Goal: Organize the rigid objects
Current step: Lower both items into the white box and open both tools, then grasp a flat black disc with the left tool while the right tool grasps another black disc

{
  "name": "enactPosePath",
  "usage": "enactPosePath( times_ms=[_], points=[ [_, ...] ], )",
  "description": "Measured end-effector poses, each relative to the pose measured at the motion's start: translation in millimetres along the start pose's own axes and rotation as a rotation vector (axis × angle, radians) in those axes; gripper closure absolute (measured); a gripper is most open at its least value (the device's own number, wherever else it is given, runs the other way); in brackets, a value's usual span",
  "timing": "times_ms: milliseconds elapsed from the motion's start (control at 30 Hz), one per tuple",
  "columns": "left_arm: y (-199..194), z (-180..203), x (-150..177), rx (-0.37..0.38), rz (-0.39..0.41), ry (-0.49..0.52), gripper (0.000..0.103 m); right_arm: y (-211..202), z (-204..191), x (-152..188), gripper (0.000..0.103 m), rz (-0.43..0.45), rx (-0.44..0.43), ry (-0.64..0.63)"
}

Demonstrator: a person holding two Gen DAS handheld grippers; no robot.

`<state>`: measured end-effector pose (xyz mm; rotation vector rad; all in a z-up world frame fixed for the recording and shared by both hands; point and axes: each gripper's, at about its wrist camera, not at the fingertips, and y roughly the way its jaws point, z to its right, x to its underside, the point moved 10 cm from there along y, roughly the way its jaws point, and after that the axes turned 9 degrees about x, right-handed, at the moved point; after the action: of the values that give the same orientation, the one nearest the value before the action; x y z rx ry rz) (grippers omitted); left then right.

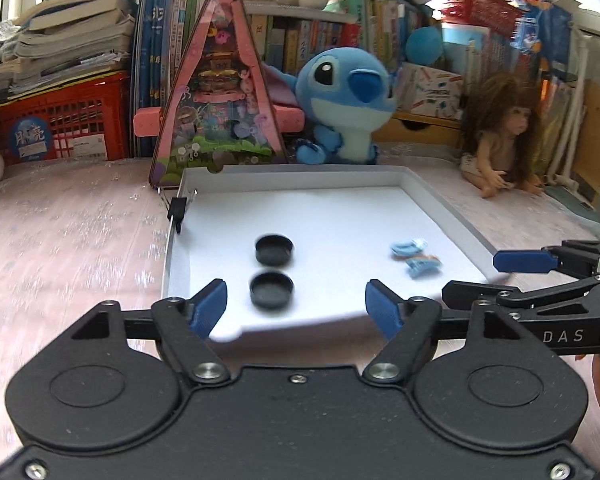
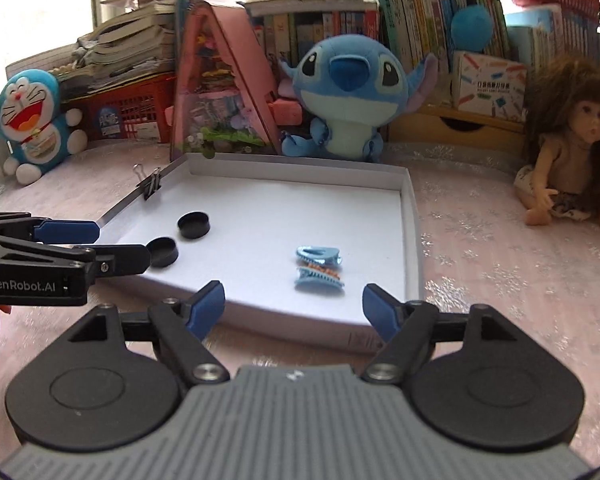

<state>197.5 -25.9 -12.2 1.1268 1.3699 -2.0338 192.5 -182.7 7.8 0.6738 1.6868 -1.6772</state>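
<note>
A shallow white tray (image 1: 440, 204) (image 2: 414, 216) lies on the pink cloth. Inside it on the left lie two black round caps, the far one (image 1: 274, 249) (image 2: 194, 224) and the near one (image 1: 271, 289) (image 2: 162, 252). On the right lie two light blue hair claws, one (image 1: 408, 247) (image 2: 318, 255) behind the other (image 1: 423, 265) (image 2: 320, 278). My left gripper (image 1: 296, 310) hovers open at the tray's near edge, just in front of the near cap, with nothing between its fingers. My right gripper (image 2: 294, 308) is open too, empty, in front of the claws.
A black binder clip (image 1: 177, 209) (image 2: 150, 186) grips the tray's left wall. Behind the tray stand a pink triangular toy box (image 1: 220, 104), a blue plush (image 1: 346, 100) and a doll (image 2: 568, 148). Books and red baskets fill the back.
</note>
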Motion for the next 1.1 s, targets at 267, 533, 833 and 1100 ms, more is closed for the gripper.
enactPosePath(
  times_ms=[267, 533, 833, 1100],
  points=[
    [-36, 24, 41, 0.012, 0.016, 0.031, 0.027, -33, 5, 34, 0.016, 0.022, 0.004, 0.030],
    [-53, 24, 76, 0.020, -0.015, 0.014, 0.031, -42, 16, 56, 0.014, 0.057, 0.075, 0.032],
    [-57, 18, 92, 0.038, -0.061, 0.004, 0.052, -45, 31, 68, 0.014, 0.051, 0.112, 0.058],
    [-49, 30, 97, 0.040, -0.074, 0.056, 0.054, -48, 44, 78, 0.014, 0.043, 0.147, 0.059]
  ],
)
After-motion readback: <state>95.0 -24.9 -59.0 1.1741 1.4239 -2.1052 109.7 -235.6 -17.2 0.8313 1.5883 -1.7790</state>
